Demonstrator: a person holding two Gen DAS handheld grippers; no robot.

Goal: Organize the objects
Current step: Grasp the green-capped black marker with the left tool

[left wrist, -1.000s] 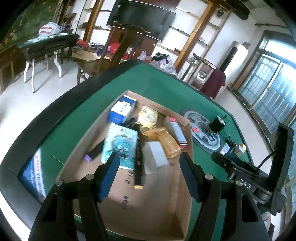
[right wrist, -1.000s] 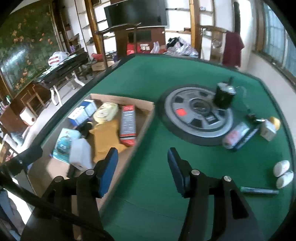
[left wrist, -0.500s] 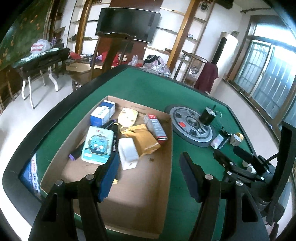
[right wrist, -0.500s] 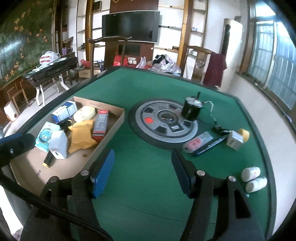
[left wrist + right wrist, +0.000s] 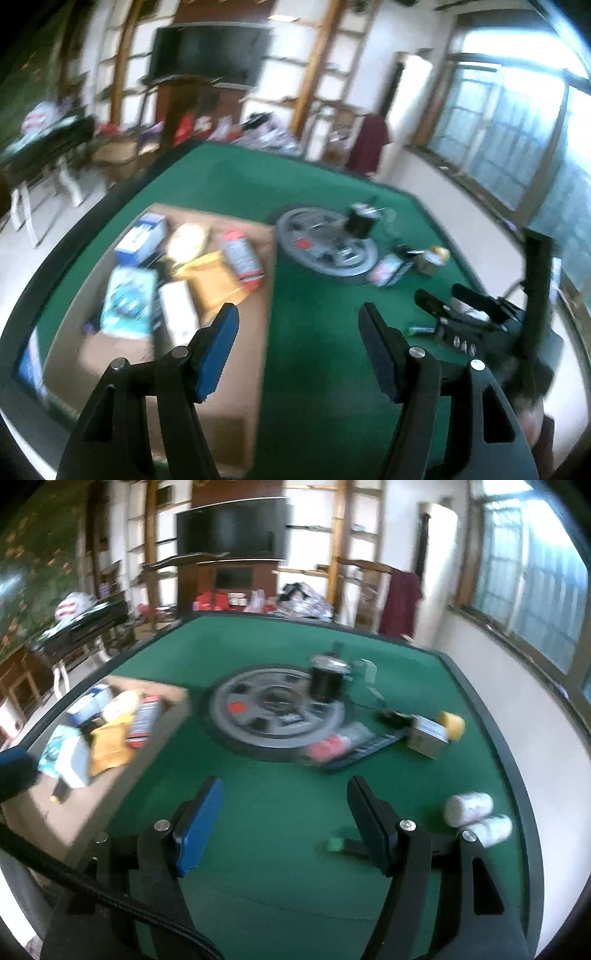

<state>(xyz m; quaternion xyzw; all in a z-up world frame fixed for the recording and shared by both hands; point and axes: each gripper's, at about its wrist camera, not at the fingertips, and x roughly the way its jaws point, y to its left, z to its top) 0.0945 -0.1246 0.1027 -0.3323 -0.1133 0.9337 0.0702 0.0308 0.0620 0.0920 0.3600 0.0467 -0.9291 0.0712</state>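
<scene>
A shallow cardboard box (image 5: 255, 332) lies on the left of the green table and holds several items, among them a blue-white carton (image 5: 142, 238), a yellow pouch (image 5: 214, 280) and a red box (image 5: 242, 258). It also shows in the right wrist view (image 5: 122, 794). Both views are blurred. My left gripper (image 5: 299, 332) is open and empty above the box's right edge. My right gripper (image 5: 284, 812) is open and empty over bare felt. Loose on the table: two white bottles (image 5: 476, 816), a small green-tipped stick (image 5: 341, 845), a pink packet (image 5: 336, 744), a small box (image 5: 428, 734).
A grey wheel disc (image 5: 273, 712) with a black cylinder (image 5: 325, 677) on it lies mid-table. The table's dark raised rim (image 5: 509, 746) runs close on the right. My right gripper shows in the left wrist view (image 5: 465, 321). Chairs and shelves stand beyond the table.
Both grippers have pulled back and swung right, away from the box. More of the table's right side with the loose items has come into view. Both stayed open.
</scene>
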